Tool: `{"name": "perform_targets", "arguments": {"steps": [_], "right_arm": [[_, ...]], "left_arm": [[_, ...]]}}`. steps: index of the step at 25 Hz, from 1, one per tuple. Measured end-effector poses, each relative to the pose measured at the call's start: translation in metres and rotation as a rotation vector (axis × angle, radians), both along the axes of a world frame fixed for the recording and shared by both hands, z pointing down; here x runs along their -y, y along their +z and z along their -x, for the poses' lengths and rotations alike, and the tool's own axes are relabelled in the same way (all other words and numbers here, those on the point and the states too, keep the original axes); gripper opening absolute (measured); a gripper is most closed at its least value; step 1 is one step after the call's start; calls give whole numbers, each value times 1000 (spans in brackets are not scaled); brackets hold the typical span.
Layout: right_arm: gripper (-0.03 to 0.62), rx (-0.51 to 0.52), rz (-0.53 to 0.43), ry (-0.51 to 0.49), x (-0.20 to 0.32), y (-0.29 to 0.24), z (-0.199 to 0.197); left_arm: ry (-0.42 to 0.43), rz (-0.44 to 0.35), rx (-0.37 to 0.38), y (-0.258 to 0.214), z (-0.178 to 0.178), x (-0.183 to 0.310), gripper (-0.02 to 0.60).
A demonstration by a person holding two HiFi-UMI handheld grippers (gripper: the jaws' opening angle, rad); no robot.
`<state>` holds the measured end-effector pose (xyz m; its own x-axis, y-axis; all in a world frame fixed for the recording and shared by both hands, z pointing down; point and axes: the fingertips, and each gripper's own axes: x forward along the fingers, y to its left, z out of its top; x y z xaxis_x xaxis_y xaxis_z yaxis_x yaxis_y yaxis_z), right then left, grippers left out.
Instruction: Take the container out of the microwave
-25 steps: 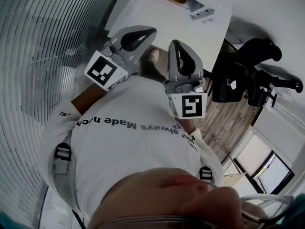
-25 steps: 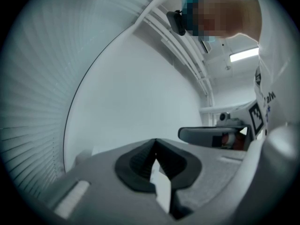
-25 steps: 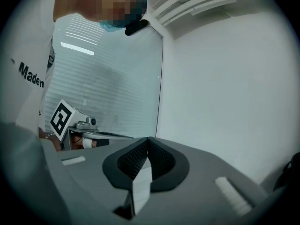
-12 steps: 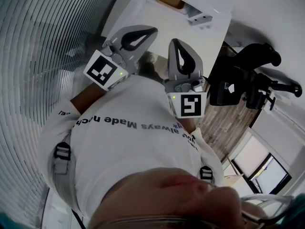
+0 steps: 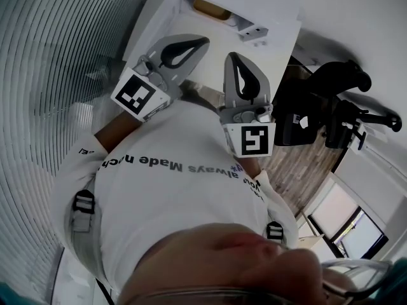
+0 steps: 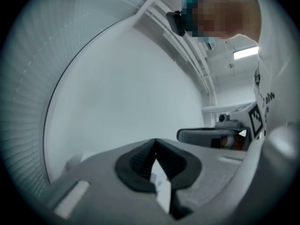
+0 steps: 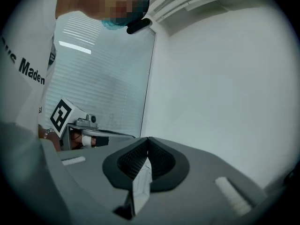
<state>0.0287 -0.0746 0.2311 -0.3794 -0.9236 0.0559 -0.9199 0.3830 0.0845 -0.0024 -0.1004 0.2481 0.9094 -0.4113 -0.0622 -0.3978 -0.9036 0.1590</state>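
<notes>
Both claws are held level in front of the person's white shirt [image 5: 172, 196], side by side and apart. The left claw [image 5: 203, 41] has its 2 jaws pressed together at the tips, and the left gripper view shows nothing between them [image 6: 155, 139]. The right claw [image 5: 233, 56] is likewise closed tip to tip and empty [image 7: 148, 138]. Each gripper view shows the other gripper off to one side, with its marker cube facing the camera.

Past the claw tips, in the head view, lies a white table [image 5: 213, 59]. At its far end stands a white box [image 5: 267, 5], probably the microwave, though it is too small to be sure. An amber-brown shape sits in its opening. That shape is the only likely container [image 5: 212, 8], and it lies well beyond both claws, touched by neither. The left claw points roughly toward it, and the right claw points a little to its right.

A black office chair [image 5: 318, 100] stands on the wood floor [image 5: 299, 164] to the right of the table. Window blinds [image 5: 51, 56] fill the left side.
</notes>
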Motion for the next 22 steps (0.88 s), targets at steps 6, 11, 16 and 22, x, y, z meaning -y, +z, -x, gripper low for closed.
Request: {"name": "perform_targets", "arguments": {"steps": [6, 11, 16, 22], "right_arm": [[2, 9, -1, -9, 13, 0, -45], [2, 15, -1, -25, 20, 5, -86], [2, 16, -4, -51, 22, 4, -110], [2, 30, -6, -64, 25, 5, -116]], "left_arm": [[-9, 3, 7, -1, -46, 13, 4], [-27, 5, 5, 4, -84, 20, 3], [-51, 2, 4, 3, -109, 22, 3], [-64, 6, 12, 7, -116, 26, 3]]}}
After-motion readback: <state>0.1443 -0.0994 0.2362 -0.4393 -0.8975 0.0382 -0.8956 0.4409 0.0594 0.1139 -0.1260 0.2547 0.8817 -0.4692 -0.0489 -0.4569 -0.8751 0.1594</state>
